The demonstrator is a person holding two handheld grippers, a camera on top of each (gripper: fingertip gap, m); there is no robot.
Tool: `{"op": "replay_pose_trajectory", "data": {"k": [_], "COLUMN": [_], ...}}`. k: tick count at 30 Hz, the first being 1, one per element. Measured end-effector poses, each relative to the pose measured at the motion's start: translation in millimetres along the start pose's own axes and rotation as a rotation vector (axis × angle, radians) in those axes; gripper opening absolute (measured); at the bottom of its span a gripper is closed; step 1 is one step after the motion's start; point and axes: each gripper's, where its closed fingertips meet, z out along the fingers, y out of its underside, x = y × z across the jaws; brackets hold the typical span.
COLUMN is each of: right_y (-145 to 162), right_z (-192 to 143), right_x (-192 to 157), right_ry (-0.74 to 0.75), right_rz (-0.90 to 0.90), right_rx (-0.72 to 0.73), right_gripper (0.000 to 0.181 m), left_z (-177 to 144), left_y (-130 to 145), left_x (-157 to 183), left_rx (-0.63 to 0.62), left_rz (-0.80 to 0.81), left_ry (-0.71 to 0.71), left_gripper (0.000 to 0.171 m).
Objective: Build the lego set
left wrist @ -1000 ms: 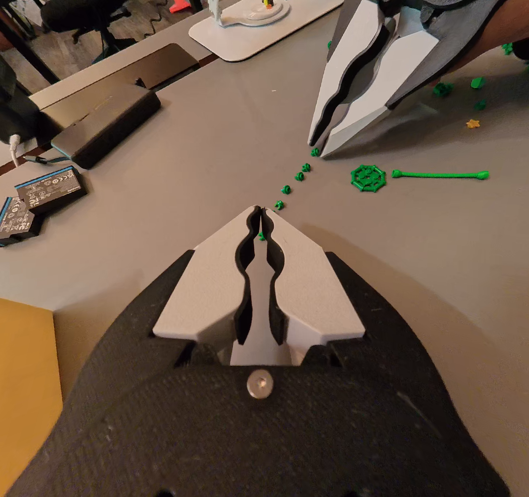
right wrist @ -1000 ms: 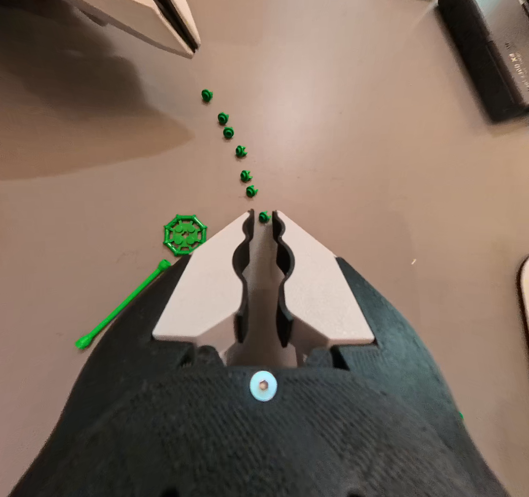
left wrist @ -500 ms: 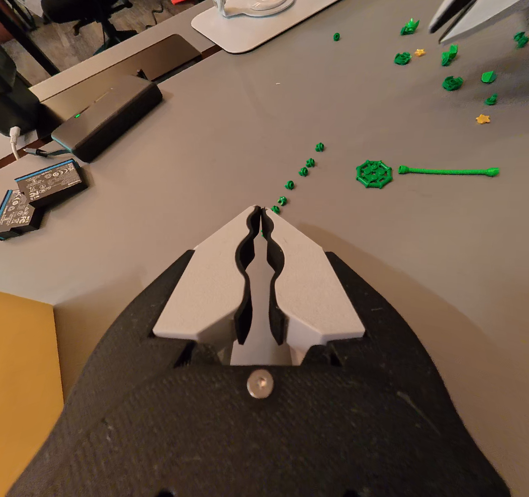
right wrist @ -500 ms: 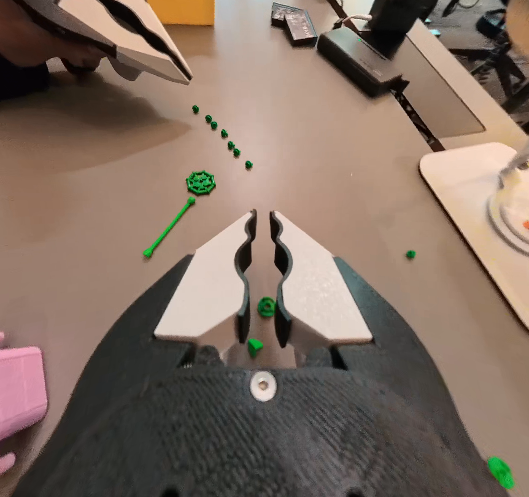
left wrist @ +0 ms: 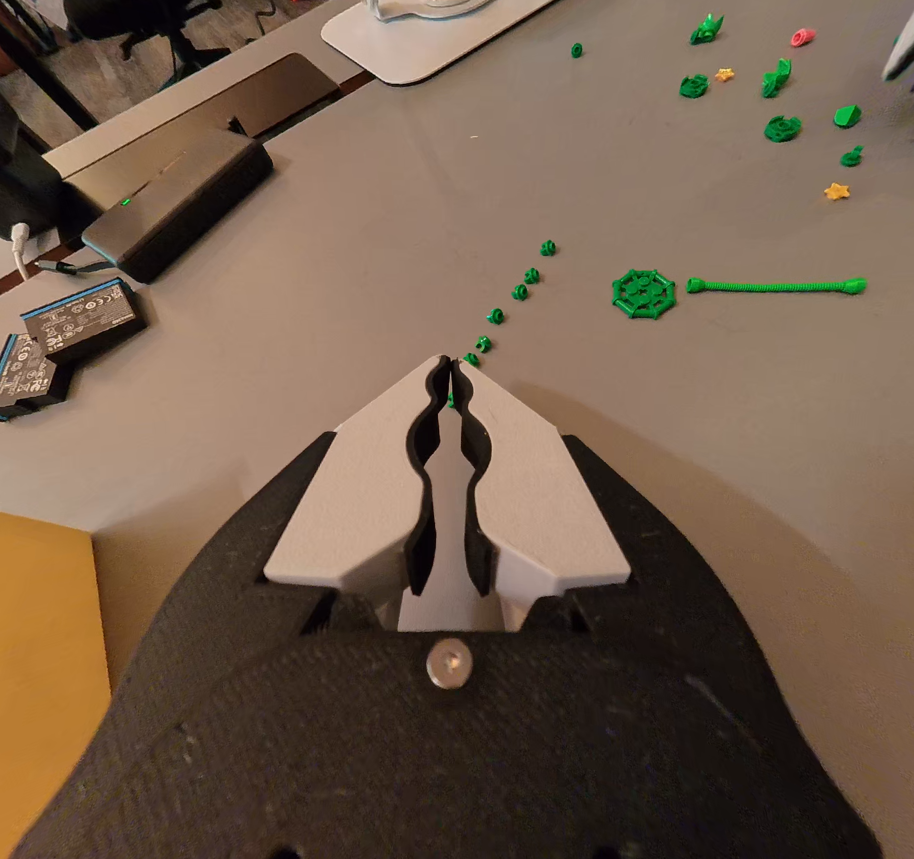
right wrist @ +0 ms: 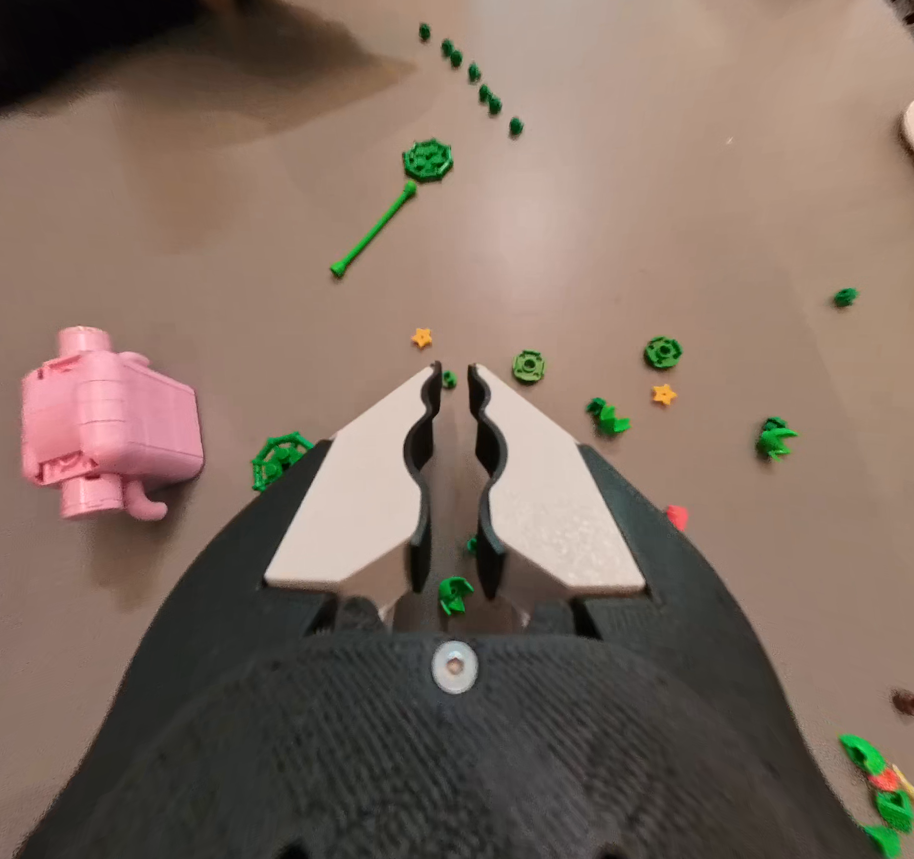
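Observation:
My left gripper (left wrist: 449, 359) is shut and empty, hovering at the near end of a row of small green studs (left wrist: 519, 291) on the grey table (left wrist: 346, 241). A green web piece (left wrist: 643, 293) and a green rod (left wrist: 776, 286) lie to the right of the row. My right gripper (right wrist: 452, 370) is slightly open, low over scattered pieces. A tiny green piece (right wrist: 448, 379) lies between its tips, and I cannot tell whether they touch it. The web piece (right wrist: 428, 161), rod (right wrist: 373, 229) and stud row (right wrist: 475, 73) lie farther ahead in the right wrist view.
A pink built block (right wrist: 109, 424) lies at the left. Yellow stars (right wrist: 421, 338), green round pieces (right wrist: 528, 367) and leaf pieces (right wrist: 607, 417) are scattered around the right gripper. A white stand base (left wrist: 465, 4), a black box (left wrist: 178, 212) and batteries (left wrist: 84, 313) sit at the table's far and left sides. The tips of one gripper are about 25 cm away from the tips of the other. The green rod (left wrist: 776, 286) is about 10 cm from my right fingertips. Look for it in the right wrist view (right wrist: 371, 229) too.
My right gripper has pulled back from the stud row and now hovers over the scattered green pieces beside the pink block. My left gripper has stayed in place, shut.

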Motion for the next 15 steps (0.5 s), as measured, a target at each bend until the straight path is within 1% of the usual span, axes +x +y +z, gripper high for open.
{"op": "replay_pose_trajectory", "data": {"k": [2, 3, 6, 8, 10, 11, 13, 15], "right_y": [7, 7, 6, 19, 39, 49, 65, 71], "right_z": [-1, -8, -38, -58, -71, -74, -74, -74], "right_x": [8, 15, 35, 49, 58, 57, 49, 40], "right_ry": [0.061, 0.102, 0.211, 0.302, 0.392, 0.397, 0.355, 0.311], "right_rz": [-0.03, -0.04, -0.002, 0.009, -0.01, -0.015, 0.0, 0.015], "right_rx": [-0.056, -0.057, -0.021, -0.046, -0.092, -0.111, -0.131, -0.115], "right_gripper": [0.01, 0.009, 0.008, 0.008, 0.006, 0.004, 0.004, 0.004], "left_z": [0, 0, 0, 0, 0, 0, 1, 1], "left_y": [0, 0, 0, -1, 0, 0, 0, 1], "left_x": [0, 1, 1, 1, 1, 1, 2, 2], "left_rx": [-0.002, -0.002, 0.003, 0.003, 0.0, -0.002, -0.005, -0.009], "left_rz": [0.005, 0.007, 0.007, 0.006, 0.008, 0.01, 0.016, 0.02], "left_ry": [-0.001, -0.002, 0.0, 0.002, 0.003, 0.002, -0.002, -0.004], "left_gripper": [0.0, 0.0, 0.0, 0.0, 0.0, 0.0, 0.0, 0.0]}}
